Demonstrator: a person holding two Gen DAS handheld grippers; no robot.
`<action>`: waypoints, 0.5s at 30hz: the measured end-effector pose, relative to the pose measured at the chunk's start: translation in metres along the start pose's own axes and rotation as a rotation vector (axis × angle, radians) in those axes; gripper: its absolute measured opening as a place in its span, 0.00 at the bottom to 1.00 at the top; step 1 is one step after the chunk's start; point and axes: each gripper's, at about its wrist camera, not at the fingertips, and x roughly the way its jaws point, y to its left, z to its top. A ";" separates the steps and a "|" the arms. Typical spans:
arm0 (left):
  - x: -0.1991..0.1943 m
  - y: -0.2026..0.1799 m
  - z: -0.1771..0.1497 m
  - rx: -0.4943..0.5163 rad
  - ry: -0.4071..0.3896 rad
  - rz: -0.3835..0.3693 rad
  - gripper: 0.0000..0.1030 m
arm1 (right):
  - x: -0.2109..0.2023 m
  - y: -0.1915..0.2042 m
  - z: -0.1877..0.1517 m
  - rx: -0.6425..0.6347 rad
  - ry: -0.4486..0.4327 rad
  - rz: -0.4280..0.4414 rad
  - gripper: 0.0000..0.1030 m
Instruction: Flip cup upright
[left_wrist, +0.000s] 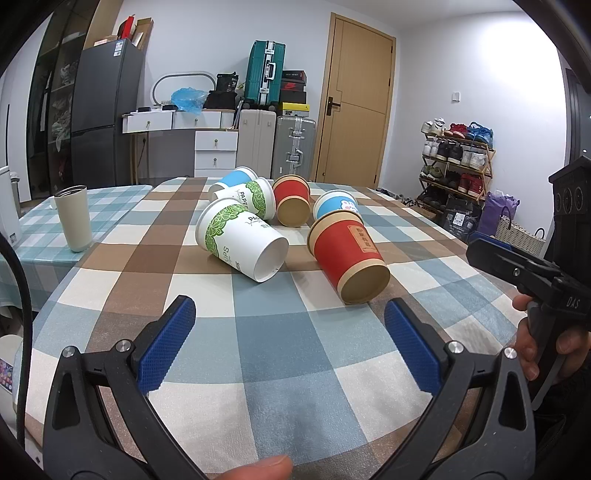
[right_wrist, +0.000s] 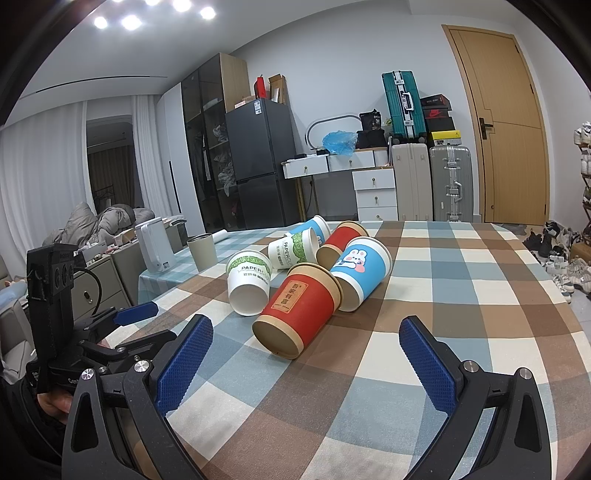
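Observation:
Several paper cups lie on their sides in a cluster on the checked tablecloth. Nearest are a red cup (left_wrist: 349, 258) (right_wrist: 297, 312) and a white cup with green leaves (left_wrist: 240, 242) (right_wrist: 249, 286). Behind them lie a blue cup with a rabbit (right_wrist: 360, 271) (left_wrist: 334, 205), a second red cup (left_wrist: 291, 199), a second white and green cup (left_wrist: 245, 197) and a second blue cup (left_wrist: 236, 177). My left gripper (left_wrist: 290, 314) is open and empty, short of the two nearest cups. My right gripper (right_wrist: 306, 332) is open and empty, just short of the near red cup.
A beige tumbler (left_wrist: 74, 218) (right_wrist: 203, 253) stands upright at the table's left. A white kettle (right_wrist: 155, 247) stands further left. The right gripper shows at the right edge of the left wrist view (left_wrist: 517, 266). Suitcases, drawers and a door stand behind the table.

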 end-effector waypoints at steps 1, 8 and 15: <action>0.000 0.000 0.000 0.000 0.000 0.000 0.99 | 0.000 0.000 0.000 0.000 0.000 0.000 1.00; 0.000 0.000 0.000 -0.001 0.000 -0.001 0.99 | 0.001 0.000 0.000 0.006 0.003 -0.003 1.00; 0.005 -0.006 0.003 -0.003 0.020 0.006 0.99 | 0.002 -0.006 0.004 0.021 0.038 -0.036 1.00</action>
